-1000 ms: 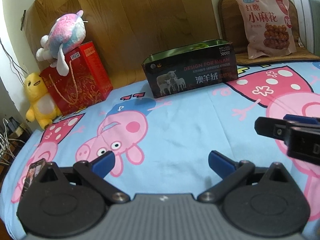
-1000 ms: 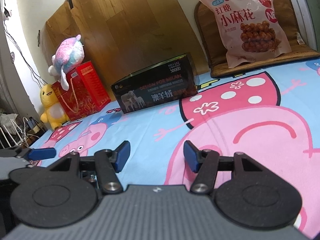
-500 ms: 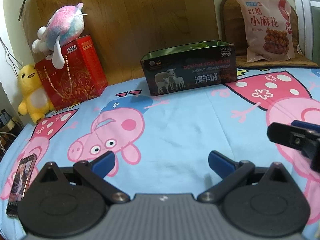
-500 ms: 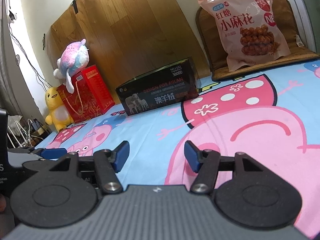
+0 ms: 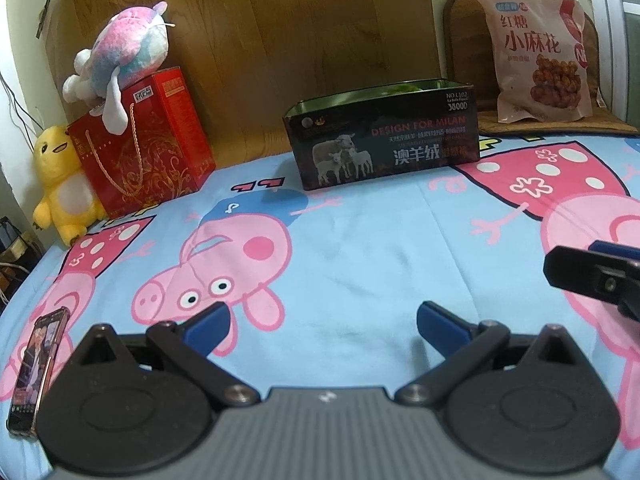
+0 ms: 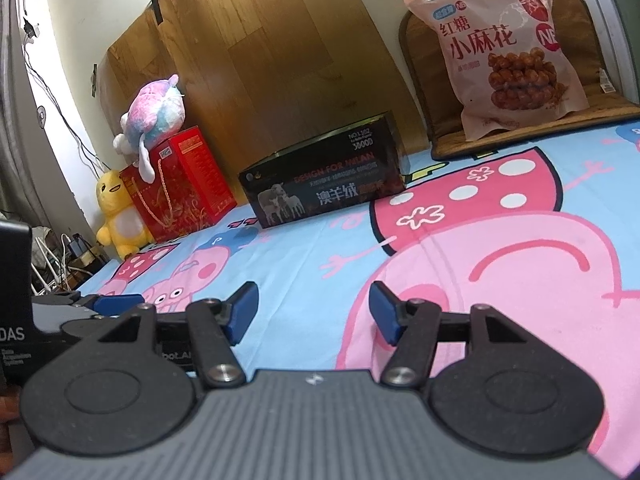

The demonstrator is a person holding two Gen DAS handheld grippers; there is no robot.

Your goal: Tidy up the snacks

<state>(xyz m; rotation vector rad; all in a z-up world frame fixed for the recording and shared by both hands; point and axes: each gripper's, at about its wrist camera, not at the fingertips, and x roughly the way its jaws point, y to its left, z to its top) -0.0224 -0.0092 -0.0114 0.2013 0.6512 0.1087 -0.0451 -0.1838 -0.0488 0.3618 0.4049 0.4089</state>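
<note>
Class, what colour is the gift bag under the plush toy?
Red with gold swirls: the gift bag, clearest in the left wrist view.

Your left tongs (image 5: pixel 322 322) and right tongs (image 6: pixel 313 314) show matt black plastic arms with smooth blue pads (image 5: pixel 208 326). Under them lies the soft printed cloth of the bedsheet (image 5: pixel 360 248), faintly creased. The snack bag (image 6: pixel 504 48) is glossy plastic film, the dark tin box (image 5: pixel 384 136) looks like printed metal with a shiny inner wall, and the headboard (image 5: pixel 280 32) is smooth wood.
</note>
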